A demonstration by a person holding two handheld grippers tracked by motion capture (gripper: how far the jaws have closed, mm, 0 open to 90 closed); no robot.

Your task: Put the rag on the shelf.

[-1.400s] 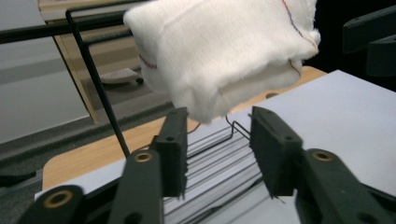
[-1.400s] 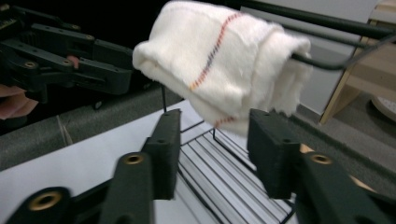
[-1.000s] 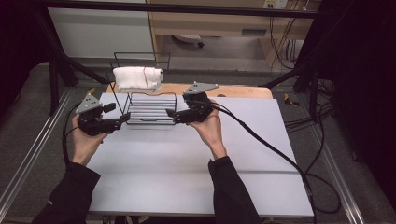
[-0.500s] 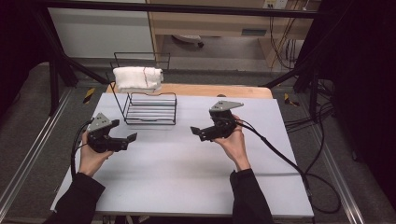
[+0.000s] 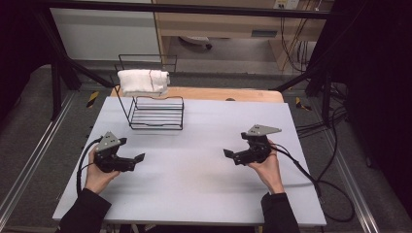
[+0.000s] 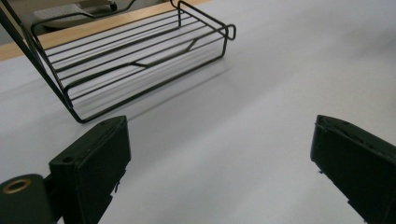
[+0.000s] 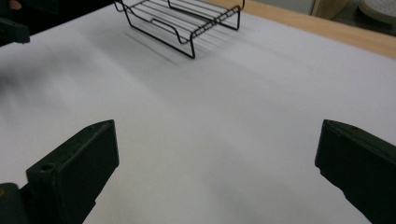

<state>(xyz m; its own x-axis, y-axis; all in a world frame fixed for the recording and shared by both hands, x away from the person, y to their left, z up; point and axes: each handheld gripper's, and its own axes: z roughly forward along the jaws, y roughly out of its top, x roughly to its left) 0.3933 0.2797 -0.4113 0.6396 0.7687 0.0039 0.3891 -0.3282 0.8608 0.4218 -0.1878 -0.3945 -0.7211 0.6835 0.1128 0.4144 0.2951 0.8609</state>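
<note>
Step in hand: we judge this as the finish of a placing job. The folded white towel lies on the top tier of the black wire rack, and both of our tools are down at the near half of the white table, well apart from the rack.
Towel: it rests across the rack's upper shelf at the far left of the table, touching neither tool.
Rack: its lower shelf looks bare in the left gripper view and in the right gripper view.
Left gripper: its 2 jaws stand spread, having just been opening, with nothing between them except bare tabletop.
Right gripper: its 2 jaws are spread wide too and have lately been opening; nothing sits between them.
Left hand: we hold it low over the table at the left, forearm coming in from the near edge, jaws pointing toward the middle.
Right hand: low at the right, mirrored, jaws pointing left toward the other tool.
Next move: in our judgement little is called for; if the towel needs straightening, we must lift both tools and reach far left again.
</note>
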